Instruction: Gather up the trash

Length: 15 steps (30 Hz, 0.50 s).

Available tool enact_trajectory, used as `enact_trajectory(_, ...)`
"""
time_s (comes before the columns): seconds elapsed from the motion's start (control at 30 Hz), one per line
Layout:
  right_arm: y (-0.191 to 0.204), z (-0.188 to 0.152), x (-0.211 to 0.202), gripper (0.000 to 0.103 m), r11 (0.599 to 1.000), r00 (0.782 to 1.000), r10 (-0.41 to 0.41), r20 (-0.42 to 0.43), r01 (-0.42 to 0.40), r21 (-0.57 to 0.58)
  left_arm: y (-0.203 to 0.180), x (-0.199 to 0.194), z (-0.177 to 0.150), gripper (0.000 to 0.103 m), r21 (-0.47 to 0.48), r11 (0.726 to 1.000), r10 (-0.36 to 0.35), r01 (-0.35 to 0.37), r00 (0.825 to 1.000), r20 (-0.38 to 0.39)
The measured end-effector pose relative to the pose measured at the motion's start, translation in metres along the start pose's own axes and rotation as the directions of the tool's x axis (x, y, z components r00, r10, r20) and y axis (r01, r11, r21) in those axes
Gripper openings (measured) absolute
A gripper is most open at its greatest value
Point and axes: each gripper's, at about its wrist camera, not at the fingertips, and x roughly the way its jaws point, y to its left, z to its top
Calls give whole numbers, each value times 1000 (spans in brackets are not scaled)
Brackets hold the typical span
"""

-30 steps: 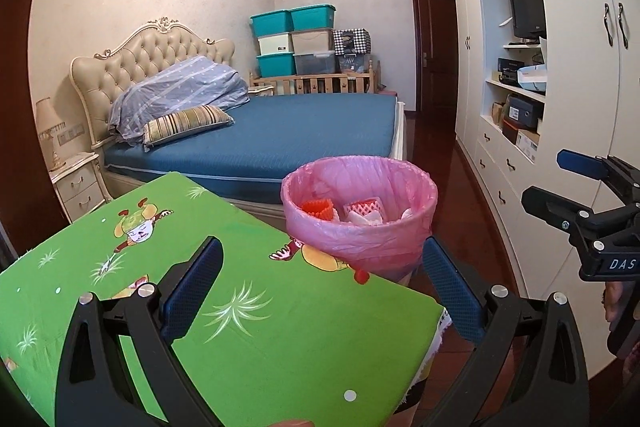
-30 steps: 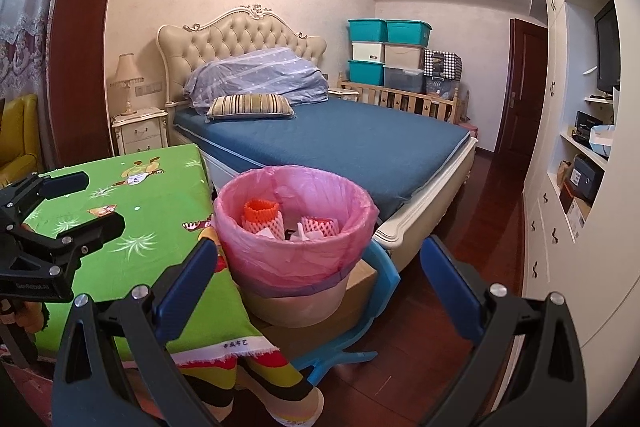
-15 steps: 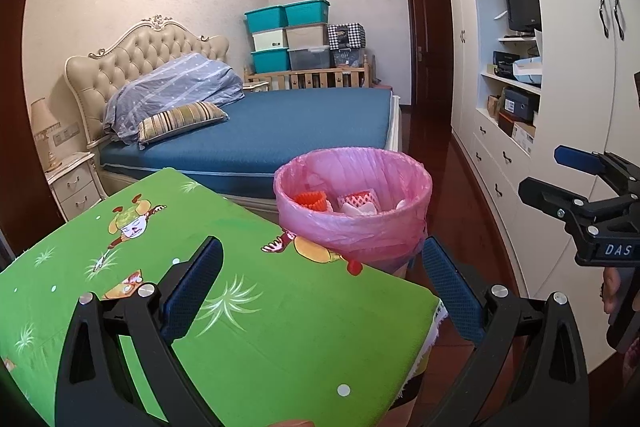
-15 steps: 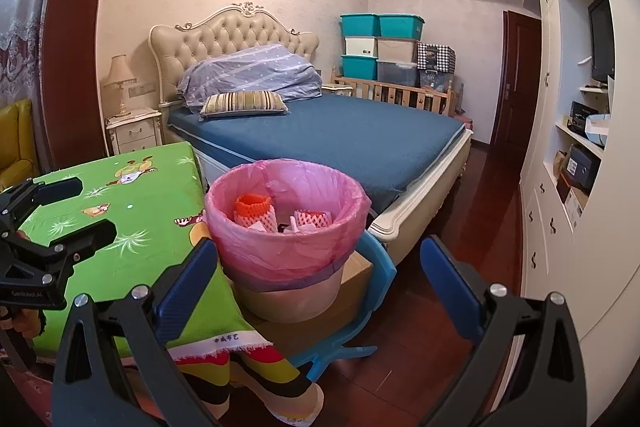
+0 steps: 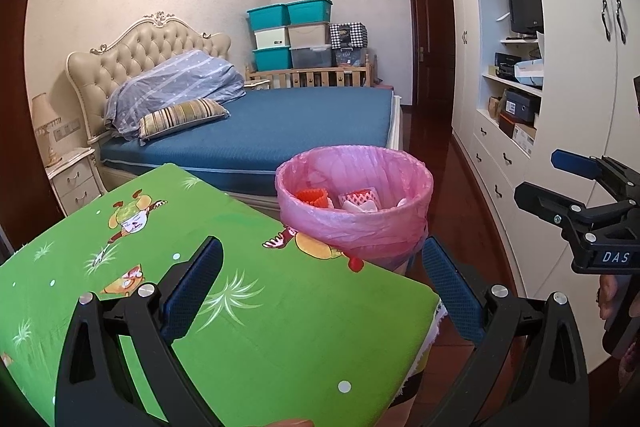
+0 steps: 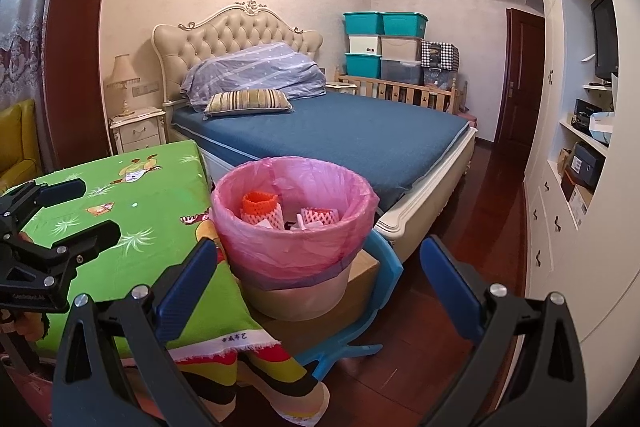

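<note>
A bin lined with a pink bag (image 5: pixel 354 203) (image 6: pixel 292 223) stands just past the right corner of the green table (image 5: pixel 248 307). Inside it lie an orange foam net (image 6: pixel 260 207), a red-and-white foam net (image 6: pixel 320 217) and white scraps. My left gripper (image 5: pixel 322 291) hovers open over the table's near part, with nothing between its blue pads. My right gripper (image 6: pixel 320 289) is open and empty too, low in front of the bin. Each gripper shows in the other's view: the right gripper (image 5: pixel 540 175) to the bin's right, the left gripper (image 6: pixel 98 207) over the table.
The bin rests on a cardboard box (image 6: pixel 360 275) on a blue plastic chair (image 6: pixel 384 267). Behind is a blue bed (image 6: pixel 360 135) with a nightstand (image 6: pixel 138 131). White cupboards (image 5: pixel 560 107) line the right wall, with dark wood floor (image 6: pixel 500 227) between them and the bed.
Both views have shifted only slightly, the bin sitting a little higher in the left wrist view. Both grippers remain open and empty.
</note>
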Motion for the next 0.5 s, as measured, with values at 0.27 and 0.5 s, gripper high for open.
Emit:
enact_trajectory(0.27, 2, 0, 0, 99, 1000, 1000, 1, 1, -1, 1, 1, -1, -1, 95, -2, 1000, 1, -1, 1000, -1)
enact_trajectory(0.5, 2, 0, 0, 99, 1000, 1000, 3, -1, -3, 0, 1, -1, 0, 95, -2, 1000, 2, -2, 1000, -2)
